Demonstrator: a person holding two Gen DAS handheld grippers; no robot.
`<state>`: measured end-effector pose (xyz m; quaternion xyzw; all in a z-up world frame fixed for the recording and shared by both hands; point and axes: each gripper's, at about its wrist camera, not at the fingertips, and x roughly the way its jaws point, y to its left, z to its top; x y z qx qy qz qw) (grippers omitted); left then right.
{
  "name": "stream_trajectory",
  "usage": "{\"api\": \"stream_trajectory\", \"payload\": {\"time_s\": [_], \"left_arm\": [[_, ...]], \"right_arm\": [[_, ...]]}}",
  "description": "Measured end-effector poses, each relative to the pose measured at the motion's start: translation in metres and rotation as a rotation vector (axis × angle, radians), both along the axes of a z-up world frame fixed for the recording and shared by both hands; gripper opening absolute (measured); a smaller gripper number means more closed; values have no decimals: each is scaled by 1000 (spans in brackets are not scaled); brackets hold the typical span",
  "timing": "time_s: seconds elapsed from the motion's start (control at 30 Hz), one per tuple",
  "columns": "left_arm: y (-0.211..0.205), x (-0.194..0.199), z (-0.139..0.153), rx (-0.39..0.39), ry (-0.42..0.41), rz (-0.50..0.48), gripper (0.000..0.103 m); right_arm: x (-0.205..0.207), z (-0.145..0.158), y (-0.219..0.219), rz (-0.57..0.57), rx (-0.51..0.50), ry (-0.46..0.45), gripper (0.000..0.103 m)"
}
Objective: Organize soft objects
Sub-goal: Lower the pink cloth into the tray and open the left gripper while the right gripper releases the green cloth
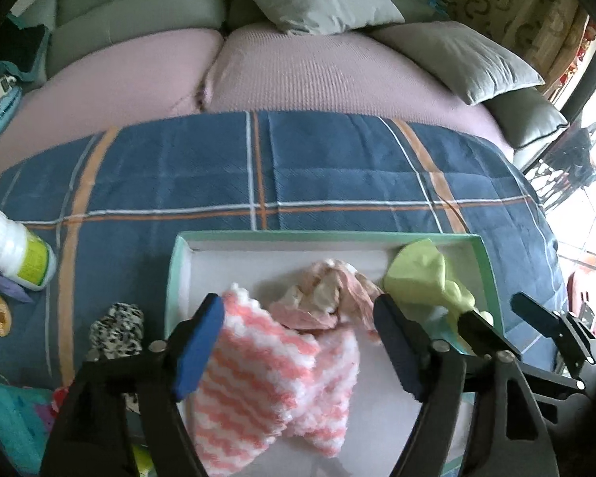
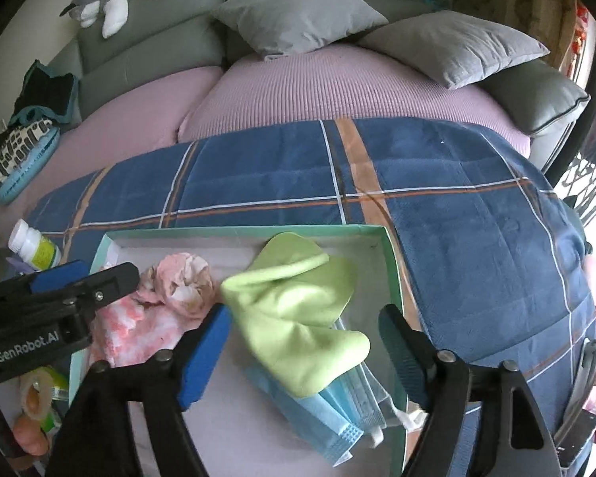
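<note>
While both claws gape empty, green cloth (image 2: 298, 318) lengthwise along tray (image 2: 389, 262).

The blue face masks (image 2: 333, 413) are largely covered by the green cloth (image 2: 298, 318), the striped pink cloth (image 1: 274, 389) is cut off at six o'clock, and the bottle's (image 1: 16, 250) label stays unreadable.

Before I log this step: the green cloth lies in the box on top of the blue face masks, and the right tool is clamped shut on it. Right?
Not quite. The green cloth does lie on the blue face masks in the box, but the right tool is open, its fingers apart on either side of the cloth. The right wrist view shows it.
</note>
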<state>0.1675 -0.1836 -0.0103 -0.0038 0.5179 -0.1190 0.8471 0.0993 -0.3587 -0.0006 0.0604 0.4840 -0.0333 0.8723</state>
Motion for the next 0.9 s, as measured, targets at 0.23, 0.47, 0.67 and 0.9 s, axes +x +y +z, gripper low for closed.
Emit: {"api": "stream_trajectory", "payload": {"time_s": [0.23,0.47,0.67,0.9], "left_arm": [[14,3,5,16,-56,70,95],[21,5,4,55,-72,105,95],[19,3,5,82,-73,92,95],[24,-1,15,97,-93,100,95]], "right_arm": [[-4,6,-5,-33,4,-25,103],[-7,10,-12,-68,6,-42,103],[-8,12,-10,-58,-21,-43,103],[-13,25,-17,-87,32,-113,103]]}}
